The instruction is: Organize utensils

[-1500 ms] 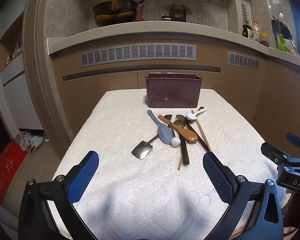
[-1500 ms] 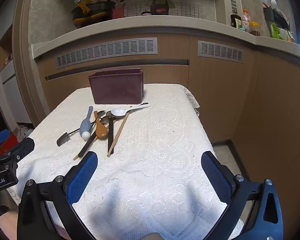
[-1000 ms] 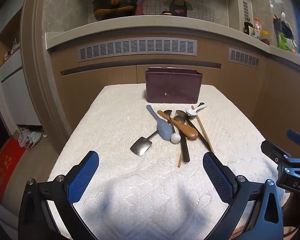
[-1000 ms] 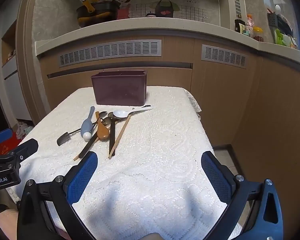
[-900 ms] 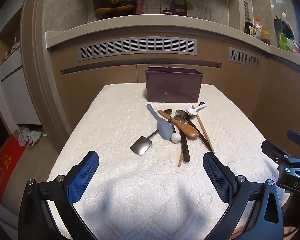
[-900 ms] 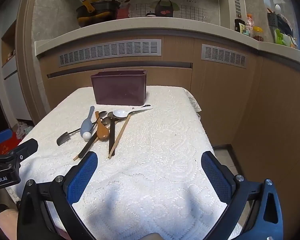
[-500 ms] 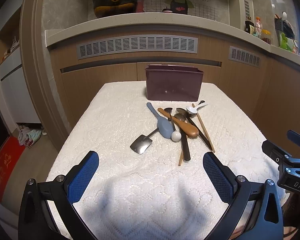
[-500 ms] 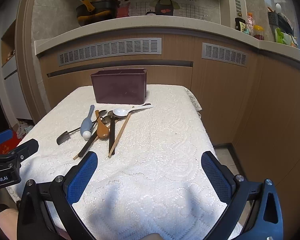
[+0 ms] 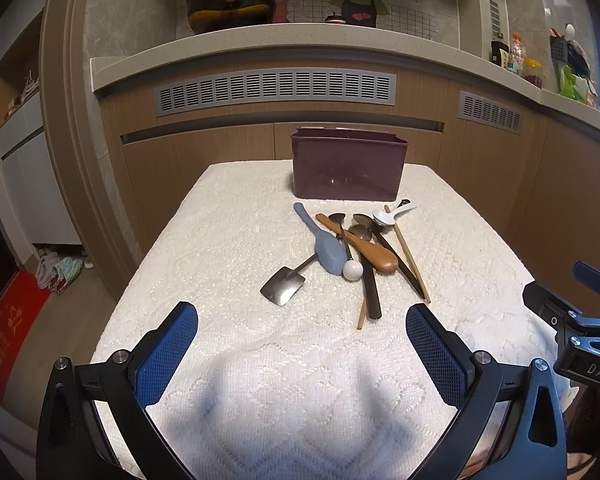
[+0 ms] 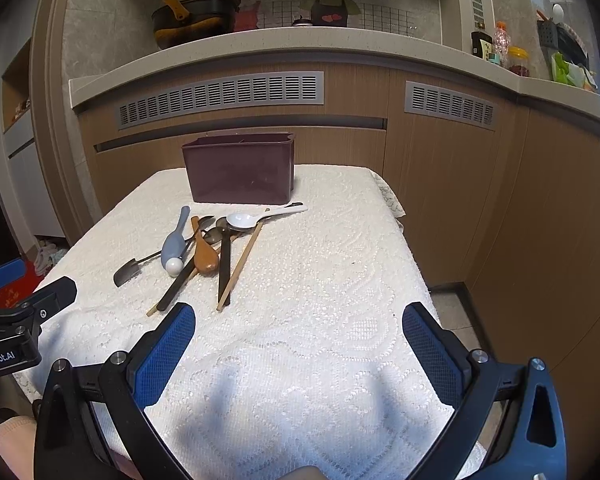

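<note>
A pile of utensils lies mid-table in front of a dark maroon bin: a blue spoon, a brown wooden spoon, a small metal shovel spoon, a white spoon, black utensils and wooden chopsticks. My left gripper is open and empty near the table's front edge. My right gripper is open and empty, to the right of the pile.
The table wears a white lace cloth. Wooden cabinets with vents and a counter stand behind. The floor drops off left and right of the table.
Both views shifted very slightly; the utensils and bin have not moved. Both grippers stay open.
</note>
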